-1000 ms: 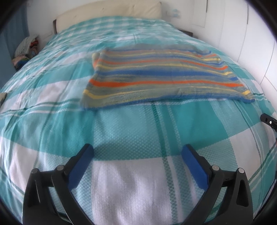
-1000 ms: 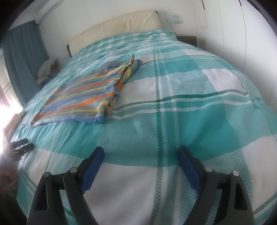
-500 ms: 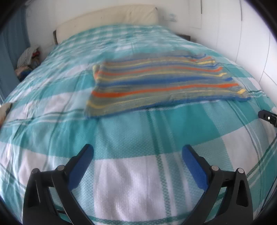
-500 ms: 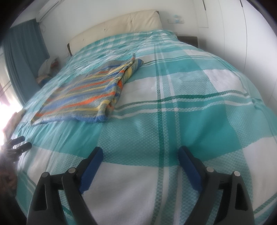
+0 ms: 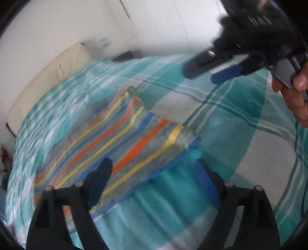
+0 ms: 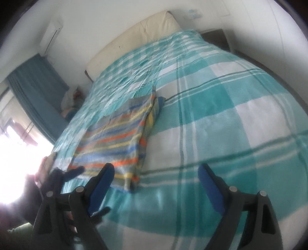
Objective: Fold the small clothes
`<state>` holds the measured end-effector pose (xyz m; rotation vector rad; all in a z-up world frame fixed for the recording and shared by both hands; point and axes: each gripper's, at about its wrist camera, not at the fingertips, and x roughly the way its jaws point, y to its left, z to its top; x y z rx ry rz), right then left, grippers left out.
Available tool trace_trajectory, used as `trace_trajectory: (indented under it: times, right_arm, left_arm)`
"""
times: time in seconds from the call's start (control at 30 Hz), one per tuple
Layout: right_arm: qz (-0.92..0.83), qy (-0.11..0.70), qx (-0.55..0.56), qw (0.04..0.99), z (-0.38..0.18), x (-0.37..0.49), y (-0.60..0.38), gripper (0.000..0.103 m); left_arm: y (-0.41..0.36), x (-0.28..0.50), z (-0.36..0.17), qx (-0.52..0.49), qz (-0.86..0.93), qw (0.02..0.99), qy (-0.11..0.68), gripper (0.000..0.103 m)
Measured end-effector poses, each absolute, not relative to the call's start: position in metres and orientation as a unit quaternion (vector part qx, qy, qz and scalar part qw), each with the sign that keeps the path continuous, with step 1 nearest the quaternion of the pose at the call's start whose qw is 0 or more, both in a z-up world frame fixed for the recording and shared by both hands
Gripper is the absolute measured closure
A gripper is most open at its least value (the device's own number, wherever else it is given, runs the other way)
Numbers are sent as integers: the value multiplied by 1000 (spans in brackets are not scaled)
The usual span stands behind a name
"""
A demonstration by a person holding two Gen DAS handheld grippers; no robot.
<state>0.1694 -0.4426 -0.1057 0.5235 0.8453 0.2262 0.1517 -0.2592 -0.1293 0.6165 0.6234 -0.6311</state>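
Left gripper (image 5: pixel 154 173): fingers spread, empty, hanging over the near edge of the striped knitted garment (image 5: pixel 119 146) | garment: flat on the teal-and-white checked bedspread (image 6: pixel 221 119), 10 o'clock in right view | right gripper (image 6: pixel 156 178): spread, empty | advice: pinch both near corners, fold evenly.

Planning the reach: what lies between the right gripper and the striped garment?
Only bare checked bedspread, in the right wrist view, between the right gripper and the striped garment.

Most of the room is taken up by a bed (image 6: pixel 221 107) covered in teal-and-white plaid, backed by a cream headboard (image 6: pixel 138 36). White walls (image 6: pixel 107 17), teal curtain (image 6: pixel 36 92), window (image 6: pixel 13 146) totally blown out by daylight.
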Motion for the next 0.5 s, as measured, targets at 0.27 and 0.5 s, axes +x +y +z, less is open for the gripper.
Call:
trace_trajectory:
  times: [0.27, 0.5]
  right_arm:
    - [147, 476, 316, 807, -141, 319, -441, 32]
    - [127, 474, 317, 812, -135, 364, -408, 94]
  left_arm:
    - [-248, 169, -124, 212, -325, 866, 315, 97]
    - [-196, 172, -94, 109, -308, 895, 305, 98]
